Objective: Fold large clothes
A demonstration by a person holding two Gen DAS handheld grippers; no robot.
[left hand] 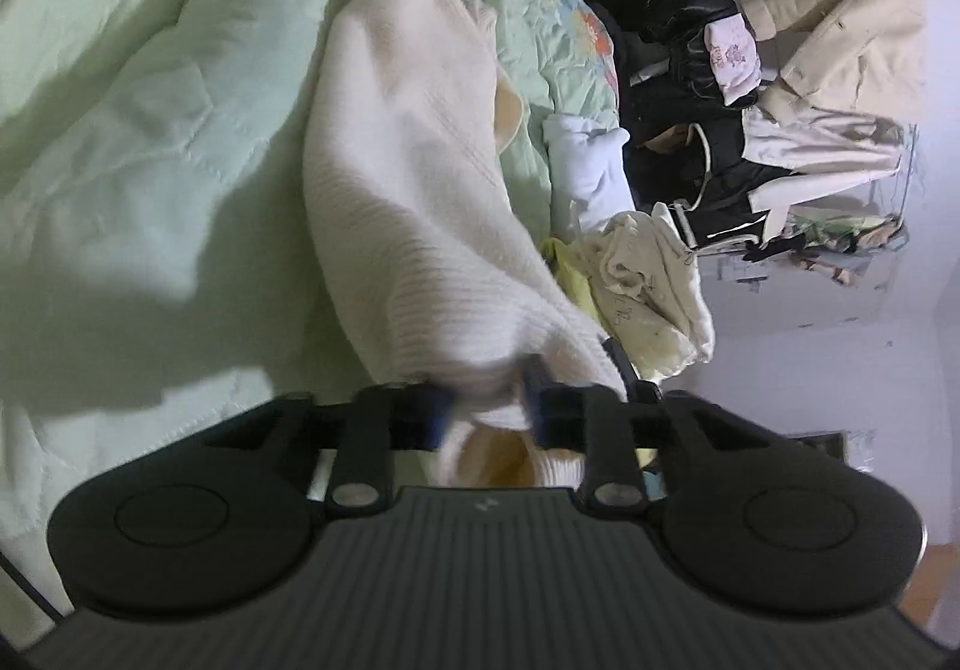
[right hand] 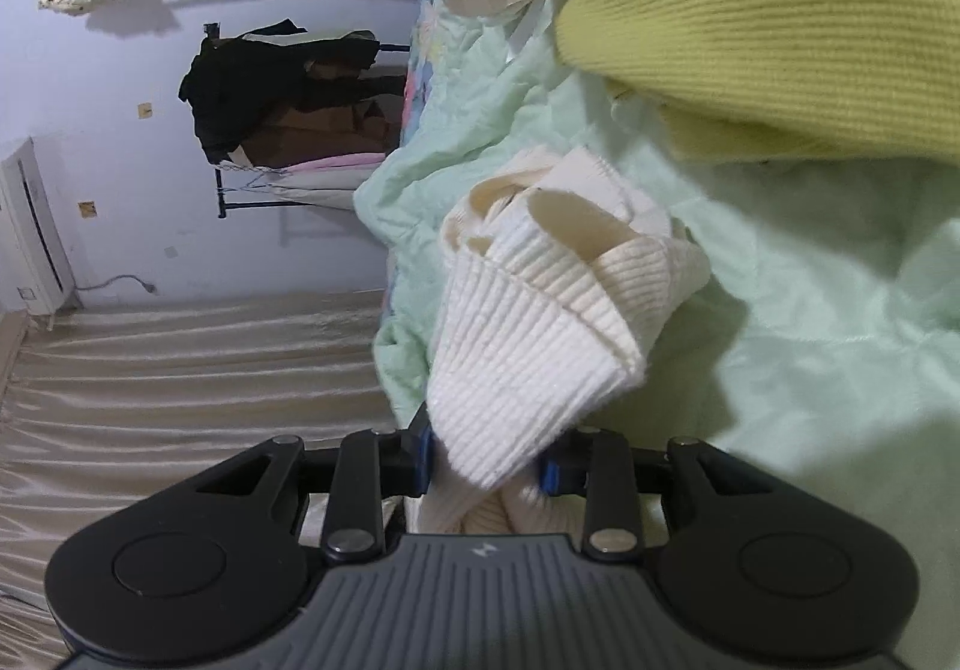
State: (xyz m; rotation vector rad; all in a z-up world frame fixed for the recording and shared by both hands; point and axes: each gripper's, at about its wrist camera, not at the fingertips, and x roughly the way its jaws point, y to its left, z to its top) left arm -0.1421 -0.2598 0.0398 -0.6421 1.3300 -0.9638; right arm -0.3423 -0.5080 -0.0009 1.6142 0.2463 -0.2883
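A cream ribbed knit sweater (left hand: 408,166) lies in a long bunch across the pale green quilt (left hand: 132,88). My left gripper (left hand: 489,400) is shut on one end of it, knit bunched between the blue pads. In the right wrist view my right gripper (right hand: 489,460) is shut on the sweater's ribbed hem (right hand: 528,334), which folds up in front of the fingers over the quilt (right hand: 810,322). The far parts of the sweater are hidden behind its own folds.
A yellow-green knit garment (right hand: 780,16) lies beside the sweater. A pile of cream and white clothes (left hand: 648,274) sits at the bed's edge. Clothes racks with dark coats (left hand: 690,70) (right hand: 288,94) stand by the wall. A beige satin cover (right hand: 180,370) lies left of the quilt.
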